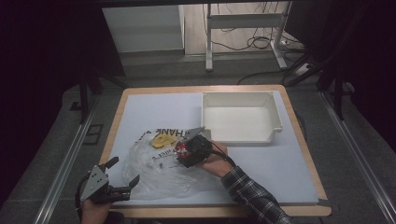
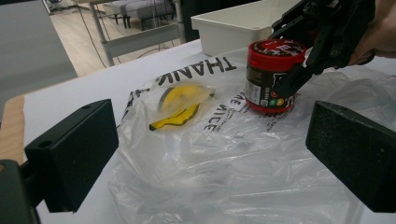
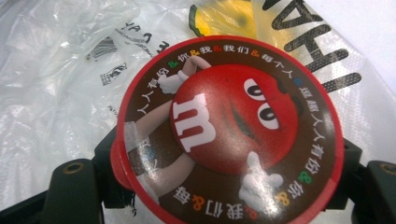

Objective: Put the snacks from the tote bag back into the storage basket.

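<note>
High view, surface: a wooden table (image 1: 303, 140) under a pale sheet (image 1: 280, 168), lit from above.
Room: dark at both sides; far beyond the table, a lit strip of floor with a white desk frame (image 1: 243, 28) and loose cables.
Floor near table: grey, with metal rails running along the left and right.
Tray: a white tray (image 1: 242, 97) on the far right part of the sheet, open side up.
Bag: a clear plastic bag (image 1: 154, 177) lies crumpled on the near left of the sheet, printed with black letters; a yellow item (image 1: 161, 141) sits inside its far end.
Jar: a small jar (image 2: 271, 77) with a red lid stands upright on the bag, just near-left of the tray; the lid (image 3: 229, 135) bears a red cartoon face and a ring of small characters.
Right gripper: the right gripper (image 1: 187, 151) is clamped on the jar, one jaw at each side of it below the lid, as the left gripper view shows.
Right hand: the hand (image 1: 215, 161) comes from the near right in a plaid sleeve (image 1: 252, 196), reaching far-left; the gripper tilts down onto the jar.
Left gripper: the left gripper (image 1: 123, 172) has its jaws spread wide, nothing between them.
Left hand: low at the near left corner, at the table's near edge; the jaws point right and far, over the bag's near left edge.
Spacing: the two grippers are well apart, with the bag between them.
</note>
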Demonstrator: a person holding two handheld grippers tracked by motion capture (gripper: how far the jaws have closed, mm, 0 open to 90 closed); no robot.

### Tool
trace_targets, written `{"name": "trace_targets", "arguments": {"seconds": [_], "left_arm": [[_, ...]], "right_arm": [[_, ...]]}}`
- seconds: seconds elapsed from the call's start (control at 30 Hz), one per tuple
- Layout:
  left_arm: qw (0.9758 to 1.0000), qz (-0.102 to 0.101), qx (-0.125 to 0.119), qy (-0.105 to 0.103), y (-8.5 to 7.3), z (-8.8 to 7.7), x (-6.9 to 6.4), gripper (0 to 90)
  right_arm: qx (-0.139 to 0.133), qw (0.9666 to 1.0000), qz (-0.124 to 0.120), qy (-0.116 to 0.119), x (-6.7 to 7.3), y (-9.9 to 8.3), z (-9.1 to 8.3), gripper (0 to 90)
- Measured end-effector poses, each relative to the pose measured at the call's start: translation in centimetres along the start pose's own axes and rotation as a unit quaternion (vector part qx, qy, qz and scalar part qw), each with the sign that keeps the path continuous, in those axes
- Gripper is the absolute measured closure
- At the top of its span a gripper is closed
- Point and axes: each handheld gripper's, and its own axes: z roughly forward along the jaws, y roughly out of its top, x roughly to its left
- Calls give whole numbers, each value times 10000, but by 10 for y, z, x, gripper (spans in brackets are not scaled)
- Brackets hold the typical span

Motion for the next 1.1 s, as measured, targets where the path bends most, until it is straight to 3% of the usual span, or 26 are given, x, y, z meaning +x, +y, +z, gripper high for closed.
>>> {"name": "trace_targets", "arguments": {"seconds": [0.5,1.1], "left_arm": [[9996,-2,-284,60,1,-4,1,16],[9996,100,-258,81,1,-3,-1,16]], "right_arm": [[-140,9997,-138,135,2,7,-27,258],[-154,9998,-129,45,-14,-3,-55,258]]}}
